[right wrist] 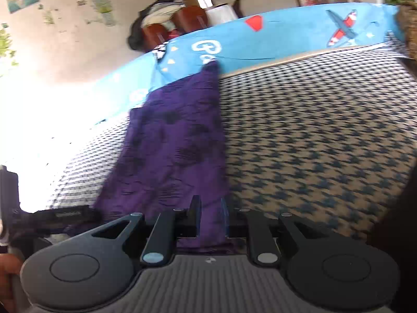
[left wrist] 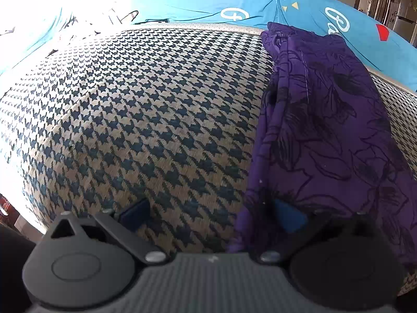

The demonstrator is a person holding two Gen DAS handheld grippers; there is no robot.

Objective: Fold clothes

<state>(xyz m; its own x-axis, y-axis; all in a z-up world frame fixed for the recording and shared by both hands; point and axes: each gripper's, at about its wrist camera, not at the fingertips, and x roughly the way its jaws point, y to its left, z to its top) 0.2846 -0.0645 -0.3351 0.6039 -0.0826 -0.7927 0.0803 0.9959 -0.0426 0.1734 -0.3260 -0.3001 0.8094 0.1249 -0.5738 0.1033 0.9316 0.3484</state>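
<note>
I had the purple garment [right wrist: 172, 143] stretched long over the houndstooth mat [left wrist: 146, 120], its far end on the blue sheet [left wrist: 198, 0]. My right gripper [right wrist: 209, 219] pinched its near edge, fingers closed on the cloth. My left gripper [left wrist: 211, 214] sat spread wide, one pad seemingly under the fabric, though the view was dim there. Pulling with only one corner held could skew or bunch the fold.

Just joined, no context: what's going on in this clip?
A person with a handheld claw in each hand is folding a purple floral-print garment laid lengthwise on a houndstooth-covered bed. The right claw is shut on its near end. The left claw is open, one finger against the garment's edge.
</note>
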